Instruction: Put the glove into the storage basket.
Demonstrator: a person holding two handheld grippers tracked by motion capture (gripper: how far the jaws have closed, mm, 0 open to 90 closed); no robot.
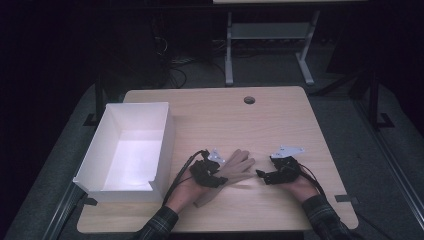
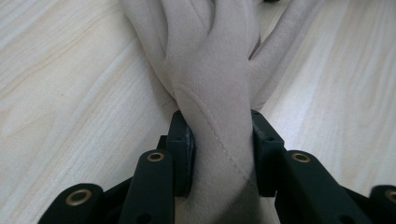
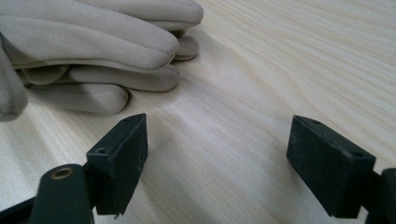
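Glove (image 2: 210, 93) fingertips cut off by top edge; cuff hidden under left hand-held gripper (image 1: 206, 172).

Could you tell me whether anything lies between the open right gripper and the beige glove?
Nothing visible does. Bare wooden table separates the right gripper from the glove fingertips; the left gripper already clamps the glove.

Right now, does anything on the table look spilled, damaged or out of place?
Nothing stands out. The beige glove lies on the table, pinched at its cuff end by the left gripper; the right gripper is open beside its fingertips. The white box sits upright and looks intact.
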